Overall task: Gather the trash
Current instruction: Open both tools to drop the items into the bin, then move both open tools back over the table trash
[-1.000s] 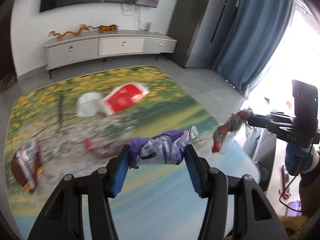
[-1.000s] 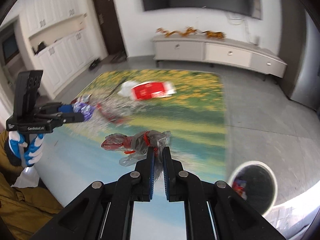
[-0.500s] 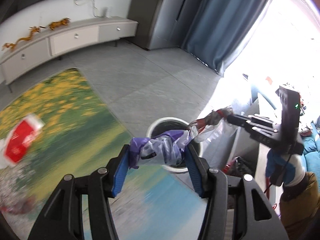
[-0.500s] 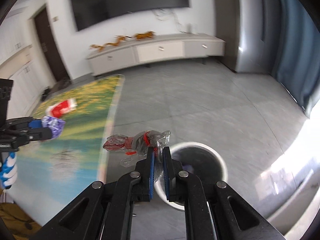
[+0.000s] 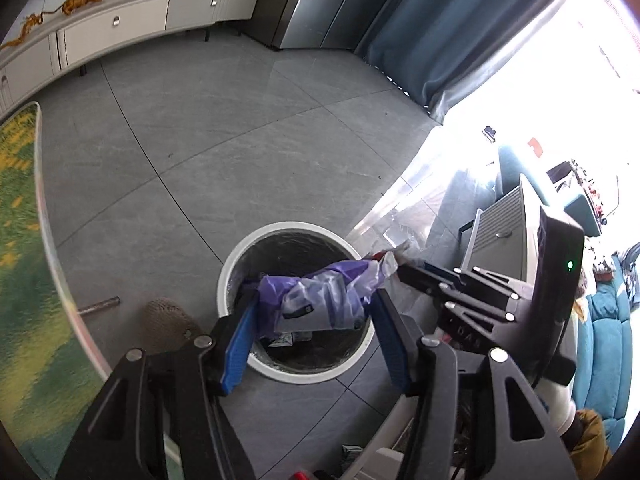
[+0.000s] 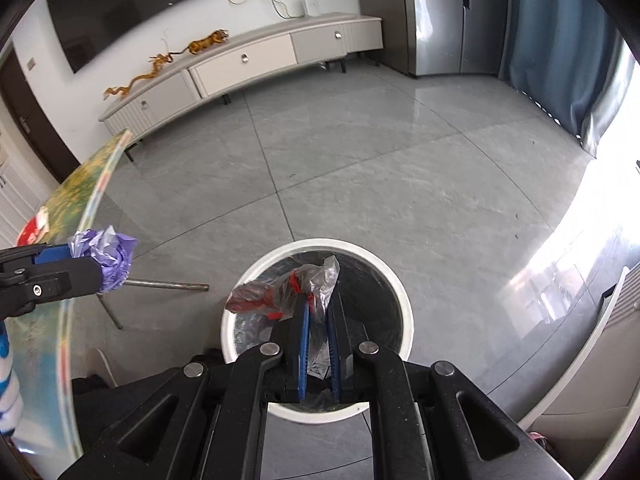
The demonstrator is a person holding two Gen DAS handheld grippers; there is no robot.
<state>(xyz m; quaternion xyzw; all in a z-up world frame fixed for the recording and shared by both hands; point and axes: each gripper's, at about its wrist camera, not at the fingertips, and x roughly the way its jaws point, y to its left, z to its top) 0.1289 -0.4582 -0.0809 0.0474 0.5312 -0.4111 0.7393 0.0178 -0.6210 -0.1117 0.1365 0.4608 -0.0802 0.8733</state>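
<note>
My left gripper (image 5: 314, 312) is shut on a crumpled purple and clear plastic wrapper (image 5: 320, 296) and holds it above the round white bin (image 5: 236, 256) with a dark liner. My right gripper (image 6: 318, 316) is shut on a clear plastic bag with red bits (image 6: 280, 292), right over the same bin (image 6: 404, 308). The right gripper also shows in the left wrist view (image 5: 404, 272), just right of the bin. The left gripper and its purple wrapper (image 6: 108, 256) show at the left in the right wrist view. Some trash lies in the bin.
A glass table with a flowered top (image 5: 24, 280) is to the left, with a red and white package (image 6: 34, 228) on it. A metal table leg (image 6: 168, 285) stands near the bin. A low TV cabinet (image 6: 248, 64), blue curtain (image 5: 420, 40) and grey tiled floor (image 6: 380, 176) lie beyond.
Both grippers have swung right, away from the table, and now hang over the bin. Each still holds its piece of trash.
</note>
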